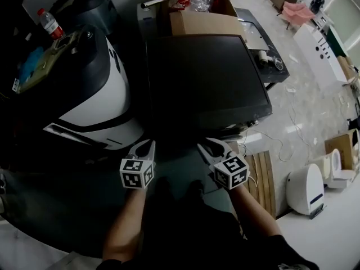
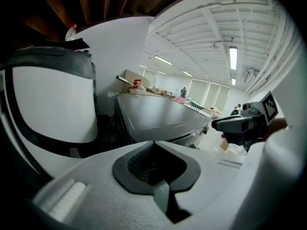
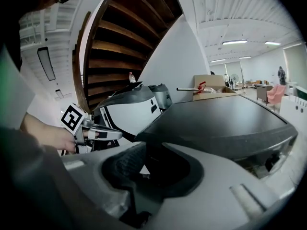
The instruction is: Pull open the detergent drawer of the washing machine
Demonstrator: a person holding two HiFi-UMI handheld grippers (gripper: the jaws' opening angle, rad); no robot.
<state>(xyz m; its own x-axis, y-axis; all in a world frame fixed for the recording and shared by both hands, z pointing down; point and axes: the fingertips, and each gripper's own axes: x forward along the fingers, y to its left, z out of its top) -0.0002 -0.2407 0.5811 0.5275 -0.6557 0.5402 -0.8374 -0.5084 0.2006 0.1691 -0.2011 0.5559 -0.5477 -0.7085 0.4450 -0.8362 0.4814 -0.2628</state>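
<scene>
Dark-topped washing machine (image 1: 202, 77) sits dead centre, its front in shadow, so the detergent drawer can't be made out. Left tool (image 1: 150, 143) and right tool (image 1: 205, 145) hover just short of its near edge, both with jaws together, nothing between them. White-and-black appliance (image 1: 95, 100) stands alongside, cardboard box (image 1: 197, 21) behind.

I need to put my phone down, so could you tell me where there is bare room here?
The washing machine's dark top is bare, from the cardboard box at its back to its front edge. Crowded: the box's cluttered inside and the narrow dark gap beside the white machine.
</scene>
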